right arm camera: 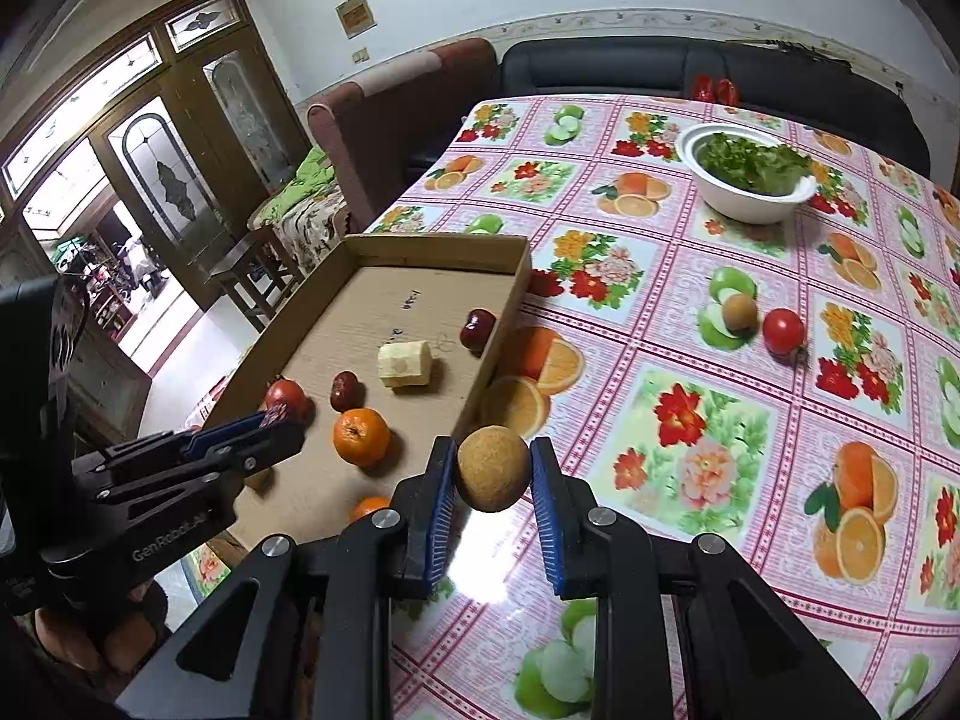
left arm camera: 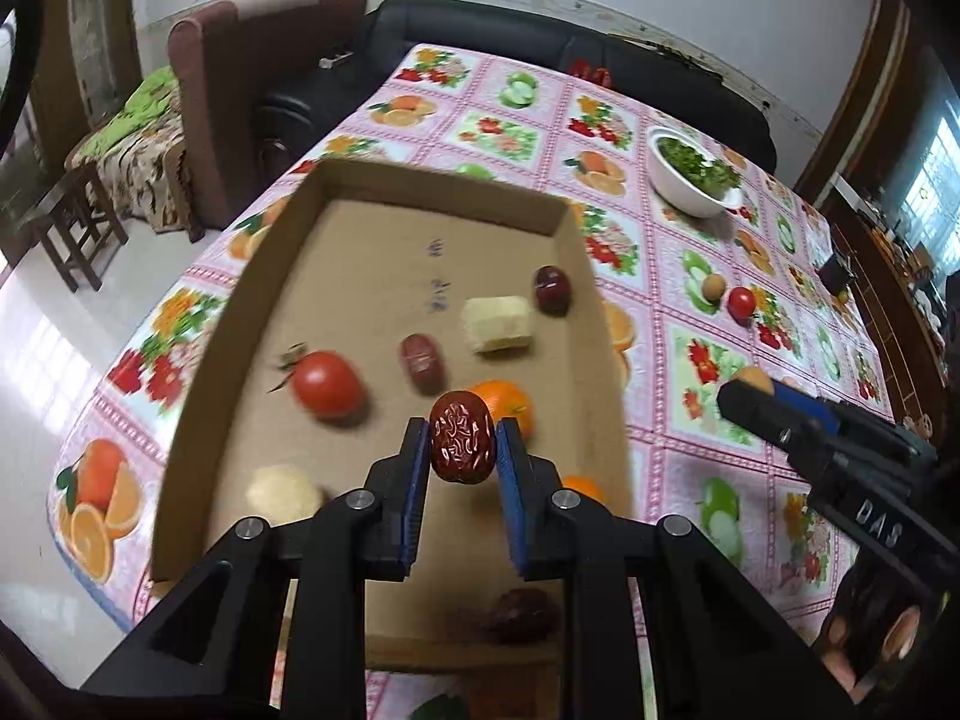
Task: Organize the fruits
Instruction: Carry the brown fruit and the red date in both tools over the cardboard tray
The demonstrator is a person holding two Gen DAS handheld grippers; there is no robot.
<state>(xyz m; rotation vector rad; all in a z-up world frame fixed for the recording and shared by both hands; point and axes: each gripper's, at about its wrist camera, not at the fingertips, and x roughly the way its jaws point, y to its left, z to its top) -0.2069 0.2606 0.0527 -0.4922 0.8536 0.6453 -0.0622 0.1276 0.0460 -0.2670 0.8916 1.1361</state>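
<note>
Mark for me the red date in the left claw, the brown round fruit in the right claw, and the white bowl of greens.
Red date point(left arm camera: 462, 446), left wrist view, middle of its wrinkled face.
Brown round fruit point(right arm camera: 493, 468), right wrist view, centre of its skin.
White bowl point(right arm camera: 747, 204), right wrist view, outer front wall.

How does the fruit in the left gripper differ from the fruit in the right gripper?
The date in the left gripper is dark red and wrinkled; the round fruit in the right gripper is tan and smooth. The date hangs over the box; the round fruit hangs at its edge, over the tablecloth. Both are clamped between blue pads.
</note>
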